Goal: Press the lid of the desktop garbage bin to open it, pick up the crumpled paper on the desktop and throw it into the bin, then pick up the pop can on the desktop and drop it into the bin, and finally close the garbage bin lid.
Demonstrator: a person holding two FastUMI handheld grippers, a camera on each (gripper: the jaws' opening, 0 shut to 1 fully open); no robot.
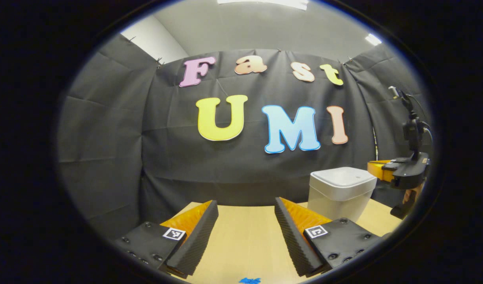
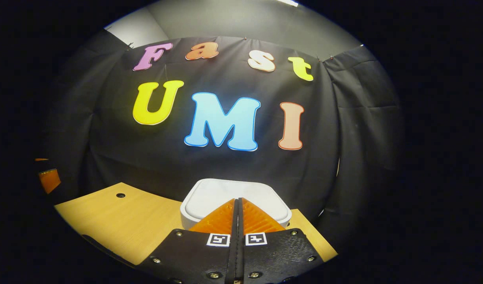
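At the bottom of the left gripper view, the left gripper (image 1: 245, 213) has its fingers spread wide over the bare wooden desktop (image 1: 245, 240). Farther back, at lower right, stands the white garbage bin (image 1: 340, 193) with its lid down. In the right gripper view, the right gripper (image 2: 238, 205) has its fingers pressed together with nothing between them, its tips over the bin lid (image 2: 214, 195) at bottom centre; whether they touch it, I cannot tell

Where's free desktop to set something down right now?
Bare wood lies between the left claw fingers up to the back cloth, and left of the bin out to the desk's grommet hole. It is crowded at the bin, with the shut right claw above its closed lid.
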